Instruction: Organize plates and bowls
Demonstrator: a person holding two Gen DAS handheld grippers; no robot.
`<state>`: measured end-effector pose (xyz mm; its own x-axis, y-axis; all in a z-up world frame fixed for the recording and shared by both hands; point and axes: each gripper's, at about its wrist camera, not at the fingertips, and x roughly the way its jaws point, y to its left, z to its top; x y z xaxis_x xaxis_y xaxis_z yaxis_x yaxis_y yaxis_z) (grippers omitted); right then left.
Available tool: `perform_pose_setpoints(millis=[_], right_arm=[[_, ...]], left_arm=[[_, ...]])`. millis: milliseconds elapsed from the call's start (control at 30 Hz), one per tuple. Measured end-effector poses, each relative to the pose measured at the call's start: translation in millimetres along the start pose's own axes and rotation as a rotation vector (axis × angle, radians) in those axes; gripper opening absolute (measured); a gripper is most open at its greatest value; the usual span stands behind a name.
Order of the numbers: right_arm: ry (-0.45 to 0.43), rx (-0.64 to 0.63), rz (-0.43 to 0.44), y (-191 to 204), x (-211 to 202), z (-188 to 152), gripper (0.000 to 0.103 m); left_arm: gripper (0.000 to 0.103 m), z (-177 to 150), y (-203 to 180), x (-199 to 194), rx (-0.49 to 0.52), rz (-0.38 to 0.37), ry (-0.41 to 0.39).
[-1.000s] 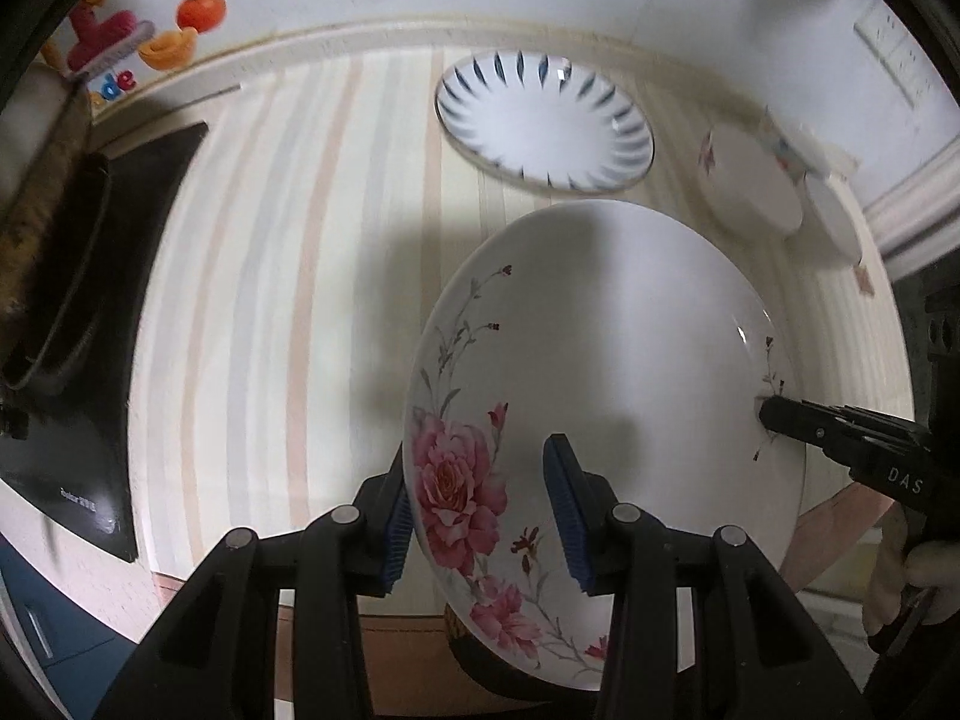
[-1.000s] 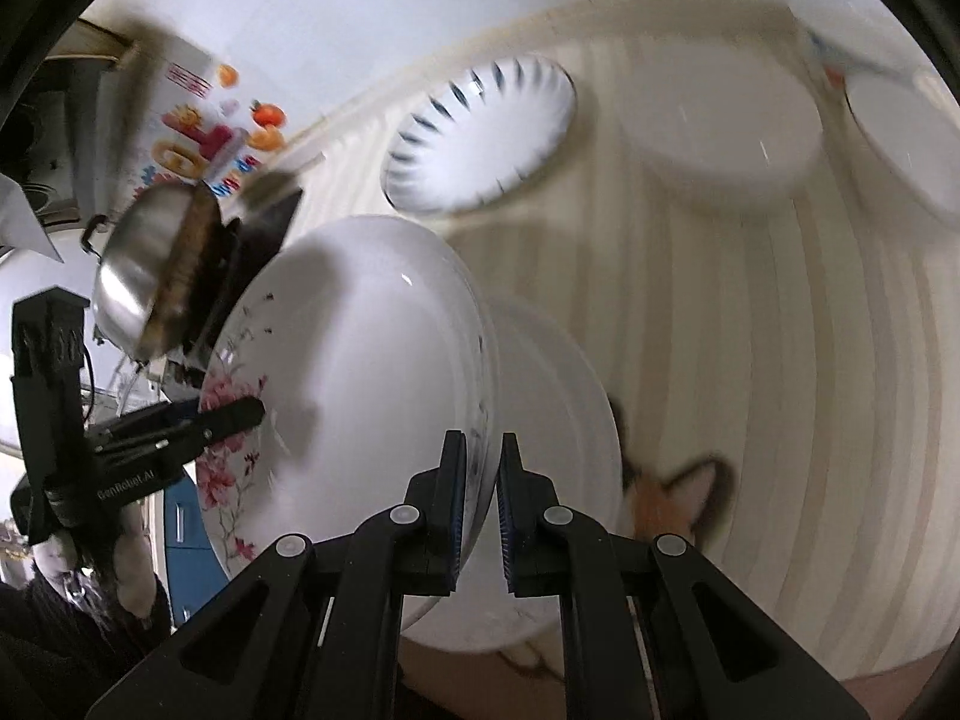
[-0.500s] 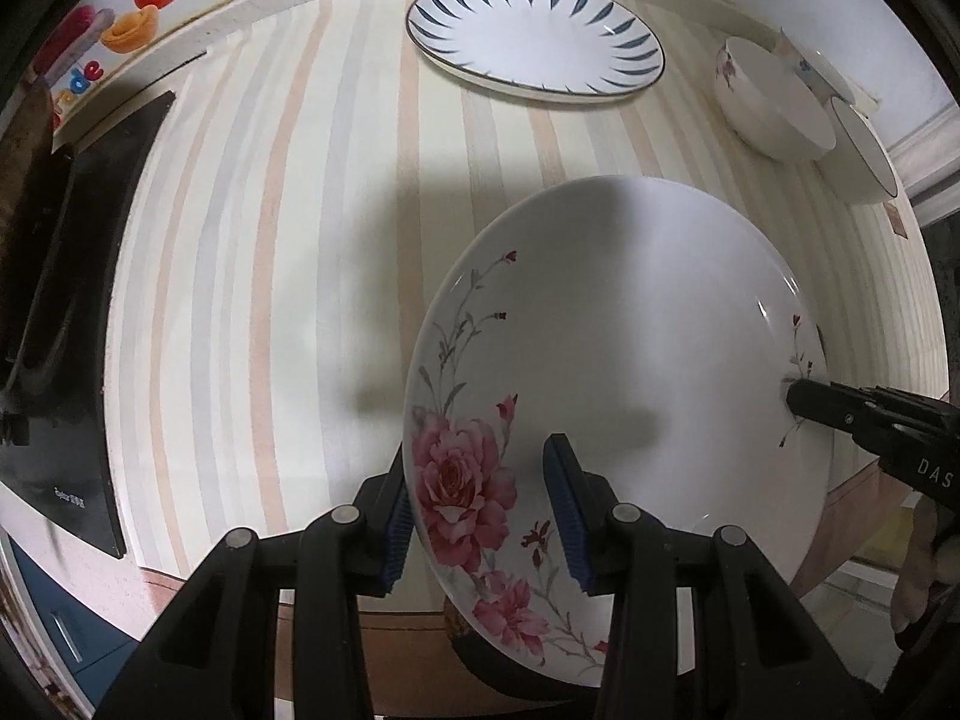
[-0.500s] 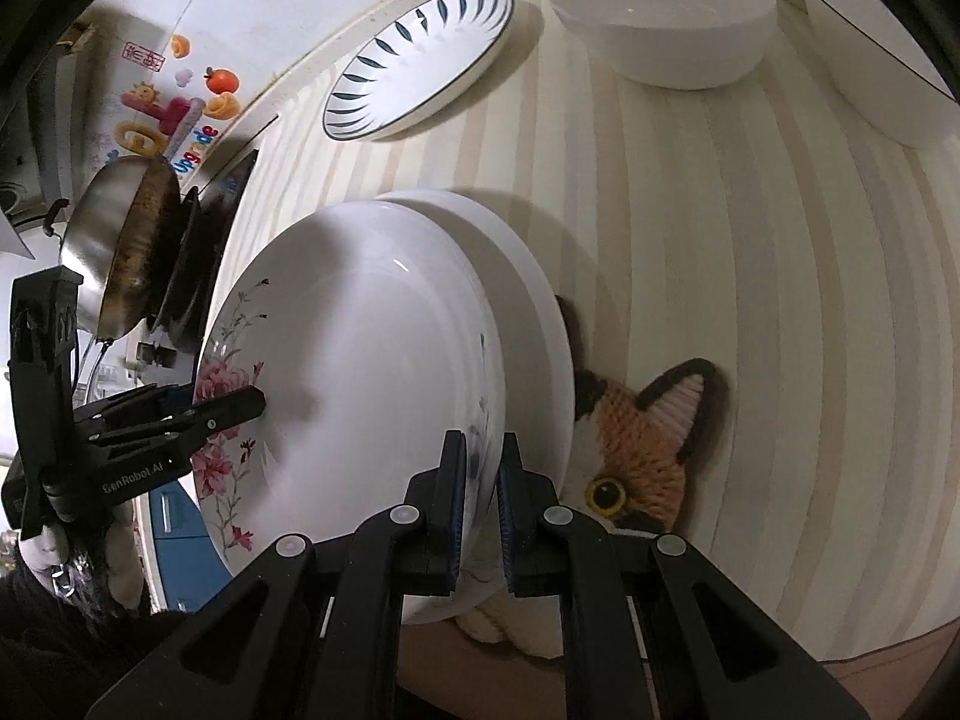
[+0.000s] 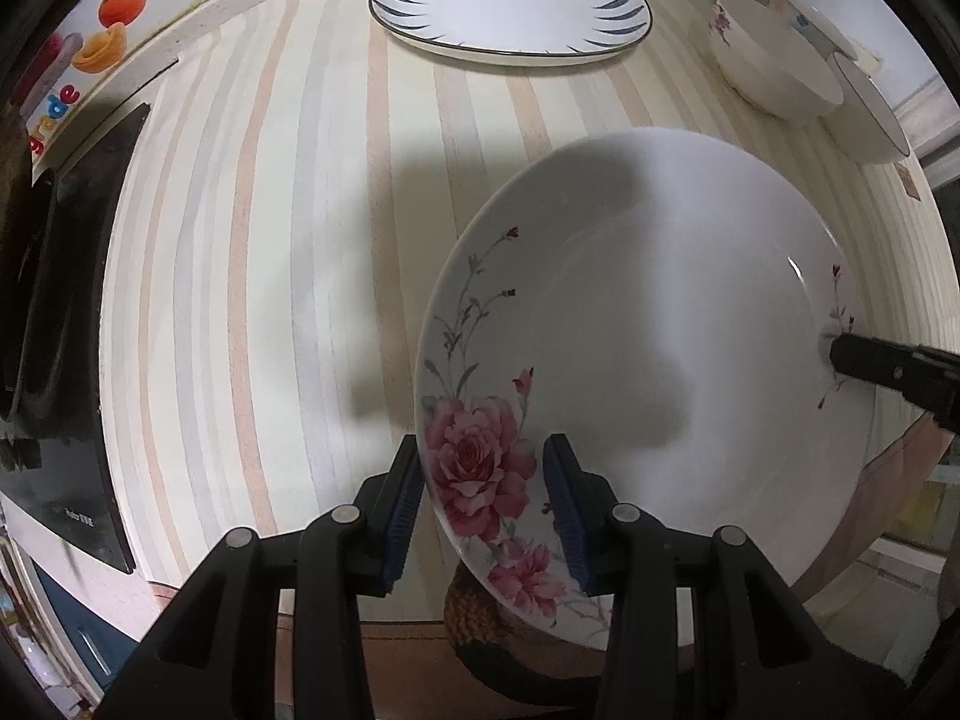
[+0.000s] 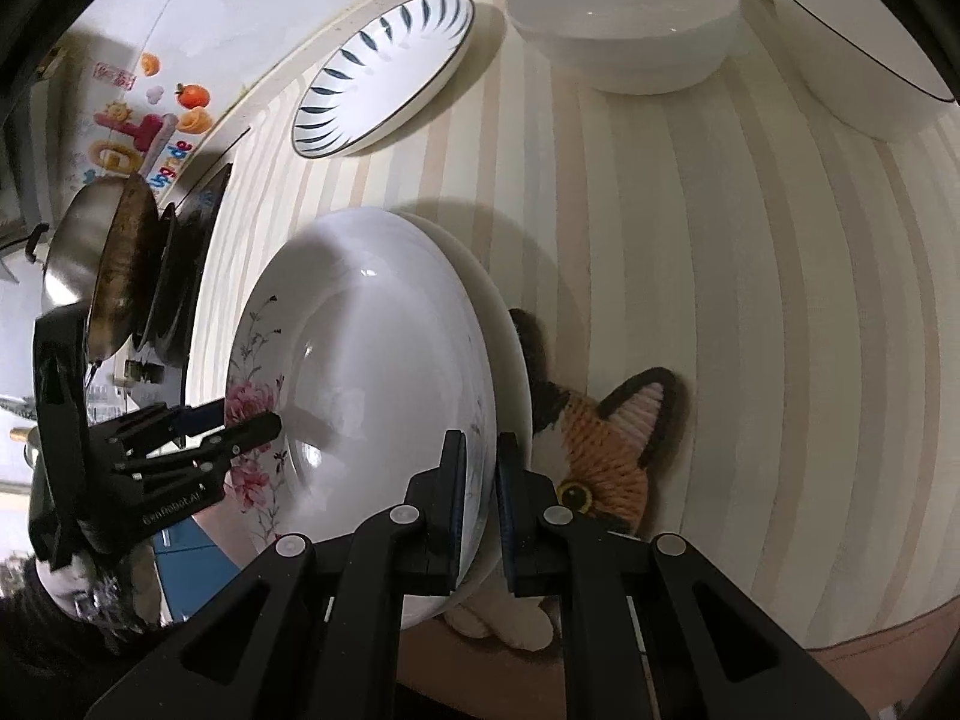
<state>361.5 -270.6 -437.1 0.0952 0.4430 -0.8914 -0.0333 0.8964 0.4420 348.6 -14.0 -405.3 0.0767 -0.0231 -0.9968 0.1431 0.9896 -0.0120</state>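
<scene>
Gripping: left claw [image 5: 483, 507] clamps round white rose-painted plate [image 5: 630, 324] rim;
Right claw [image 6: 480, 480]: clenched on opposite rim;
Below: plain white plate [image 6: 510, 324] on striped bench [image 5: 252, 240]

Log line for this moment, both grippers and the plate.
left gripper: shut on floral plate rim | right gripper: shut on opposite rim | plate: above plain plate on cat mat

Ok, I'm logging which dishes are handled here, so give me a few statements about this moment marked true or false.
1. Both grippers grip the floral plate by its rim. True.
2. The blue-leaf plate is stacked under it. False: it lies apart near the wall.
3. A plain white plate sits just beneath the floral one. True.
4. The cat-face mat lies bare. False: the plates cover part of it.
5. The white bowl is upside down. False: upright.
</scene>
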Motion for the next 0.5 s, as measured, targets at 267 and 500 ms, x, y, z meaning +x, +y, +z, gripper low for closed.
perform_pose_setpoints(millis=[267,500], right_arm=[[0.061,0.02,-0.027,4.3,-0.6,4.6,0.014],[0.071,0.043,-0.018,1.6,-24.8,19.2,0.014]], left_arm=[[0.038,6.4,3.0,-16.9,-0.005,-0.021,0.0],[0.038,27.6,22.4,-63.2,-0.037,-0.042,-0.096]])
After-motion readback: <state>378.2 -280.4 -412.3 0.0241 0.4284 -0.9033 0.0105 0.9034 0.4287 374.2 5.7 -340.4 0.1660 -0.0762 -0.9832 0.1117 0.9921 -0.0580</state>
